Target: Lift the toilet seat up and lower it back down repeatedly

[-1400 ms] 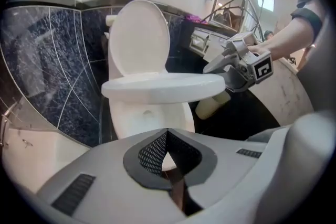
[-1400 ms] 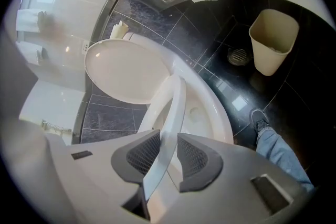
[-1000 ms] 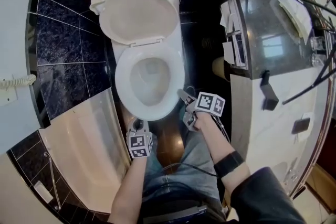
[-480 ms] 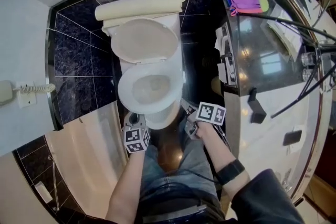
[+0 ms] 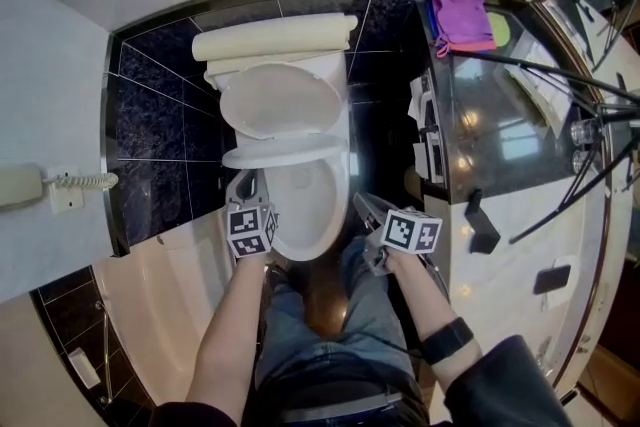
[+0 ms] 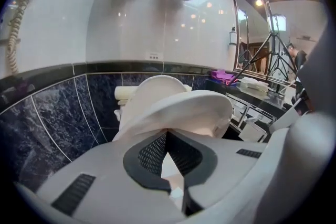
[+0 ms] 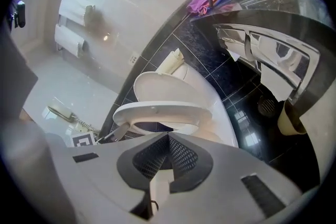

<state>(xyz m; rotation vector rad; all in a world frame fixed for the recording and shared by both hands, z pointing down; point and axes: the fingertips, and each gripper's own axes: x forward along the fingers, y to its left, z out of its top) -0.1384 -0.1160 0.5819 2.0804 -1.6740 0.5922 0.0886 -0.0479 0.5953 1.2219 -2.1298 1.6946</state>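
**Toilet seat half raised, left gripper at its left rim**
The toilet seat [image 5: 285, 155] is tilted between the bowl [image 5: 308, 210] and the upright lid [image 5: 280, 100], its long axis running near to far with the hinge at the far end. The left gripper [image 5: 244, 181], jaws clenched together, is the nearer tool, and its tips appear to touch the seat's left edge from below. The right gripper [image 5: 362, 203], whose jaws have just been closing on nothing, is apart at the bowl's near right. The seat is smooth and glossy, in a tight gap between the bathtub [image 5: 150, 285] on the left and the counter [image 5: 500, 55] on the right.

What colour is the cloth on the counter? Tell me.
The cloth is purple, clearest in the head view.
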